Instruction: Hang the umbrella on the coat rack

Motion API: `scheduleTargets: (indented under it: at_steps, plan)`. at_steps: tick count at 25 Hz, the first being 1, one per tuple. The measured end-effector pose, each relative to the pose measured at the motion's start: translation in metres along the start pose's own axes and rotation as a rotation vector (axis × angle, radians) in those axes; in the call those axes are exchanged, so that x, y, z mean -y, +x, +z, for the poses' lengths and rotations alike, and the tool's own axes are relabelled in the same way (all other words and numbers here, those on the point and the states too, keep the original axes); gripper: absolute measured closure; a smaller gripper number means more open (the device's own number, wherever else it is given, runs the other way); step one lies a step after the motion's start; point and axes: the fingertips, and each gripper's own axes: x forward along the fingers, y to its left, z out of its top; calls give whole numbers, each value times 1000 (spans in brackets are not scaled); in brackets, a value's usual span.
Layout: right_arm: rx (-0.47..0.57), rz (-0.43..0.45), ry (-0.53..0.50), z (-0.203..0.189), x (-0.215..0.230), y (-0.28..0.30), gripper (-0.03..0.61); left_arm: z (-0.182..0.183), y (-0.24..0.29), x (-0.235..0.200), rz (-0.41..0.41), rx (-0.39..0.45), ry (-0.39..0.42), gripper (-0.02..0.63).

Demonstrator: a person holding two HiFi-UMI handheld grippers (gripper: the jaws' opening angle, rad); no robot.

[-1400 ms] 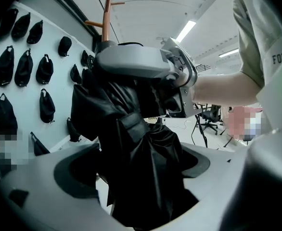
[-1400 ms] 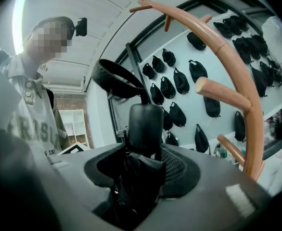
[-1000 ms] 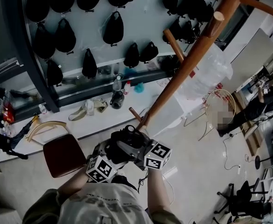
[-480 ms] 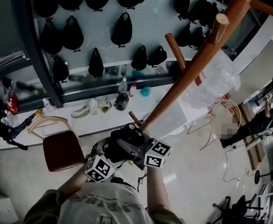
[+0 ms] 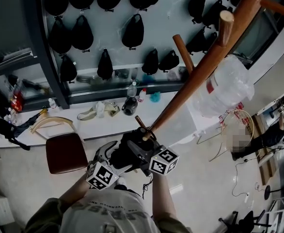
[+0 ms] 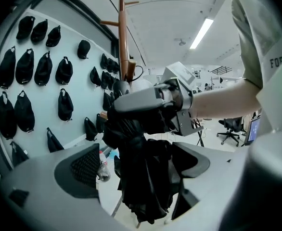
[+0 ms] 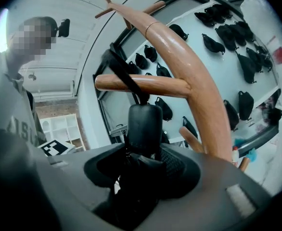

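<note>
The wooden coat rack (image 5: 200,67) leans across the head view, with a low peg (image 5: 141,124) just above my grippers. In the right gripper view its pole (image 7: 198,85) and a level peg (image 7: 141,84) are close ahead. The folded black umbrella (image 6: 143,177) hangs down, and its handle (image 7: 145,128) sticks up through my right gripper (image 7: 141,165), which is shut on it. The wrist strap (image 7: 124,73) rises from the handle and crosses that peg. My left gripper (image 6: 138,165) stands open around the canopy, with a gap at its left pad (image 6: 87,165).
Several black bags (image 5: 132,30) hang on the wall behind the rack. A counter (image 5: 98,125) holds a bottle (image 5: 130,103) and clutter, with a red-brown chair (image 5: 66,152) before it. A clear plastic bag (image 5: 227,81) hangs off the rack. A seated person is at far right.
Both grippers with the umbrella have edged toward the rack's pole, and the low peg now meets the top of the umbrella in the head view. The grip has not changed.
</note>
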Motion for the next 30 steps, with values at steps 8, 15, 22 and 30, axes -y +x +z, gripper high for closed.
scheduleTargets:
  at_steps: [8,15,22,30]
  plan:
    - [5,-251,-75,-27,30,-12,379,13,-14,-5,28,42,-36,158]
    - [73,-439,-162,-41,48,-26,379,11,-11,-15,42,55,-39,158]
    - [104,-600,-289,-46,61,-31,376,22,-9,-24,68,86,-56,159]
    - [112,-685,-326,-54,63,-38,354,27,-9,-33,98,107,-61,158]
